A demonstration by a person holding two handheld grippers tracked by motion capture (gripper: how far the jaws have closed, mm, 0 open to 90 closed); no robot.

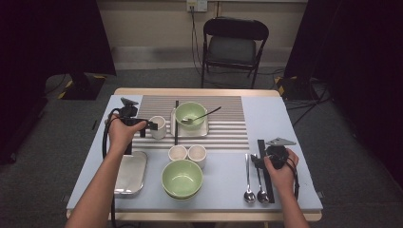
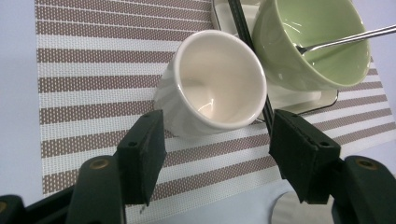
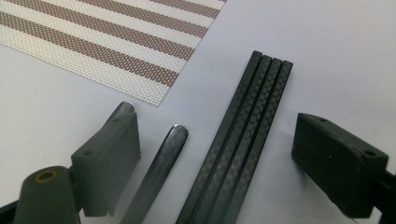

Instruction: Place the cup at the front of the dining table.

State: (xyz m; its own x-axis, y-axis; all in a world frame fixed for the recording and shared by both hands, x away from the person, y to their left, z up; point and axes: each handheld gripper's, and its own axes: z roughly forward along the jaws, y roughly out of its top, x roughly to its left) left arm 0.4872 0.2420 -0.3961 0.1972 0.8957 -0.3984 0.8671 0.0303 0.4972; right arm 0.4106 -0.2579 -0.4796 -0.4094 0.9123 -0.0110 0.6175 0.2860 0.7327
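One small white ceramic cup (image 2: 212, 84) just ahead of the left gripper (image 1: 153, 125), tilted with its mouth toward the camera, base on the brown-and-white striped woven placemat (image 2: 93, 70); jaws spread wide on either side of the cup's lower wall, pads clear of it, nothing grasped

Just past the far-side finger (image 2: 299, 154): a pair of black chopsticks (image 2: 243, 23) running along the cup's rim, then a pale green ceramic bowl (image 2: 299, 60) with a metal spoon (image 2: 345, 38) resting in it, seated on a small steel tray (image 2: 322, 100)

Nearer the person from those fingers, seen from above: two more small white cups (image 1: 187, 153) side by side, a large pale green bowl (image 1: 182, 178) in front of them, a flat rectangular steel tray (image 1: 130, 173) beneath the left forearm

Right gripper (image 1: 259, 160) low over the light blue table (image 1: 228, 190), jaws released and wide apart, gripping nothing; between its fingers (image 3: 109, 158), four black carbon-weave chopsticks (image 3: 243, 144) lying packed together and a dark metal spoon handle (image 3: 161, 168) beside them, a second handle tip (image 3: 125, 107) peeking over the left finger

Two metal spoons (image 1: 254, 183) lying parallel on the table just inward of that gripper, bowls toward the person

Beyond the table, a black folding chair (image 1: 234, 45)
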